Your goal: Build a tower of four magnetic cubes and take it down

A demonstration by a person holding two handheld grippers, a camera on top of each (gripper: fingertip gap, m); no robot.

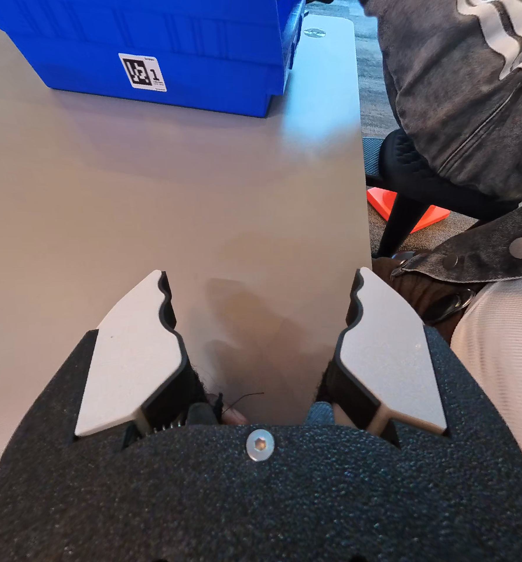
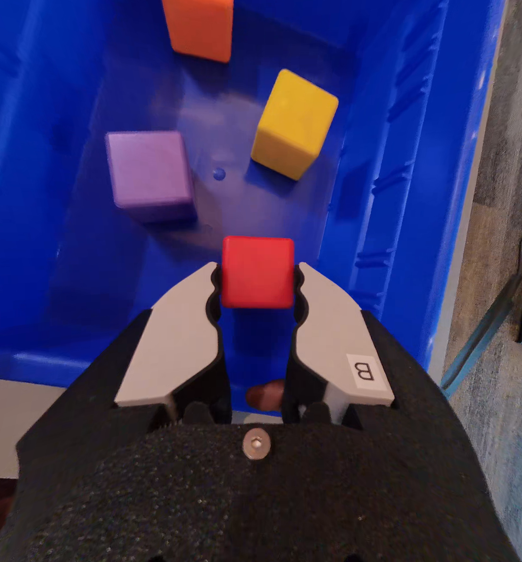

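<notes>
Grey, matt and bare, the surface fills most of the left wrist view, smooth enough to let a cube sit flat. My left gripper hovers over it with its fingers spread wide and nothing between them; their tops are pale flat plates, their inner edges black and wavy. At the upper left of the frame stands the blue bin, hard ribbed plastic with a white sticker on its side. Along the right edge a person in a dark jacket sits by a black chair. I judge this bare patch the place for the tower's base, so I should keep this hand open and out of the path

Blue plastic walls close in around the right wrist view, glossy, with moulded ribs. My right gripper is down inside the bin with its fingers narrowed onto the red cube at the middle of the frame, the black pads pressing on its two side faces. It is smooth, with softly rounded edges. Beyond it on the bin floor lie the purple cube at centre left, the yellow cube at upper right and the orange cube at the top edge, all apart from one another. To do this well, I would lift straight up, keep the grip square, and steer clear of the other cubes, since magnets may tug
</notes>
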